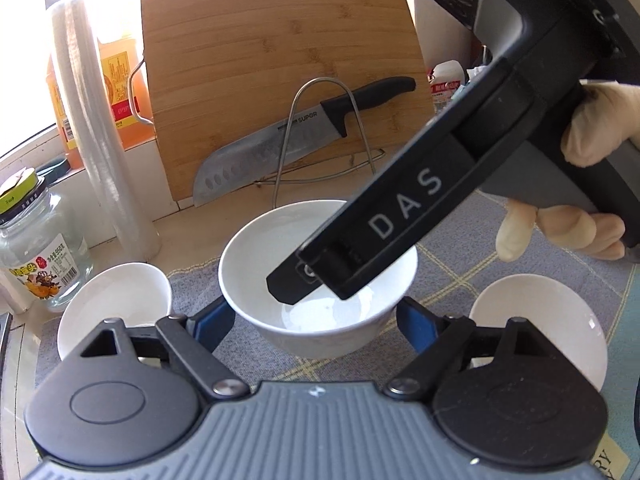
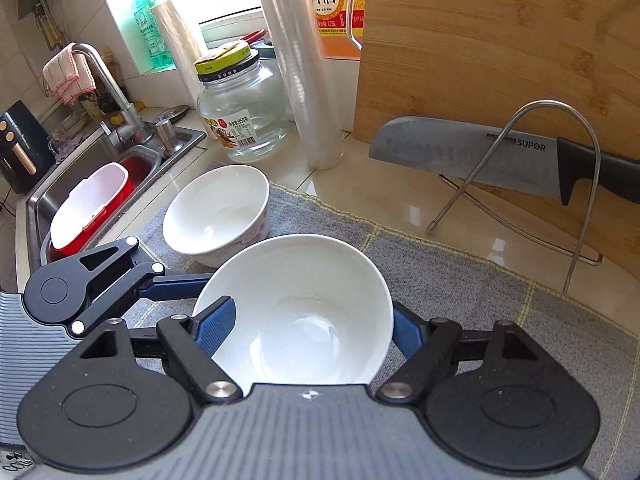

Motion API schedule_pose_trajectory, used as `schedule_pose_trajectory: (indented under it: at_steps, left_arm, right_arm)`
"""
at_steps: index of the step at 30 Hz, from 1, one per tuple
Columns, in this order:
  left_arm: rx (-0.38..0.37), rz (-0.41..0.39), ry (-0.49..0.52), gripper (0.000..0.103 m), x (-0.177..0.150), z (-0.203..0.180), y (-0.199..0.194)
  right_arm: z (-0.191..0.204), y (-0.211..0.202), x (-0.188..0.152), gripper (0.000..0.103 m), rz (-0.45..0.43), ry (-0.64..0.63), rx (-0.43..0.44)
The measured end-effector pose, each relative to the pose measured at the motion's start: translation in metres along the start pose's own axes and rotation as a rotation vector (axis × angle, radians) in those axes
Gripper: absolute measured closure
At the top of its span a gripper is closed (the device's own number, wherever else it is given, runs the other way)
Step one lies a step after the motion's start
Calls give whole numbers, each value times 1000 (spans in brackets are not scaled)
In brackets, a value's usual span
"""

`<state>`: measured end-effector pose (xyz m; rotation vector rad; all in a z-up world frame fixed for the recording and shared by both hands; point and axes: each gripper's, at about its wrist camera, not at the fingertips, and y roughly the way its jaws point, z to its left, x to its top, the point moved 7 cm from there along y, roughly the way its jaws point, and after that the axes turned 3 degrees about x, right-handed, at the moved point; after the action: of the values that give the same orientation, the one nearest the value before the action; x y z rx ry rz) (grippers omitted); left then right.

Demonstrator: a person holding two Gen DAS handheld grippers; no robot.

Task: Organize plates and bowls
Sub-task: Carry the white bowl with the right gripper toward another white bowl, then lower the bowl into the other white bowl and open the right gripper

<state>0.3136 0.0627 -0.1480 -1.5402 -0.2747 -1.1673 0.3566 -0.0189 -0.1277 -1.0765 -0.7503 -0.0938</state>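
The right hand-held gripper [image 2: 308, 320] pinches a white bowl's [image 2: 304, 312] rim on the grey mat [image 2: 460, 280]. The left hand-held gripper [image 1: 316, 320] is spread around that bowl [image 1: 316, 280].

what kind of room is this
Most likely a home kitchen counter: a stainless steel sink with a curved tap sits at the left, a bamboo cutting board leans at the back with a black-handled kitchen knife against it, and white ceramic bowls stand on a grey mat.
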Motion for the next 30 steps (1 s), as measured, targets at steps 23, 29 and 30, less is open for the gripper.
schedule_pose_trajectory:
  at_steps: [23,29,30]
  left_arm:
    - [-38,-49,46,16,6,-36,-56]
    - [-51,-53,51,16,5,-48,-67]
    - [-54,-55,56,16,4,-52,-70]
  right_arm:
    - [25,-59,-32,17,-67,0,-19]
    - [28,-74,-45,17,-78,2,-30]
    - [28,-76,-47,17,-80,6,-31]
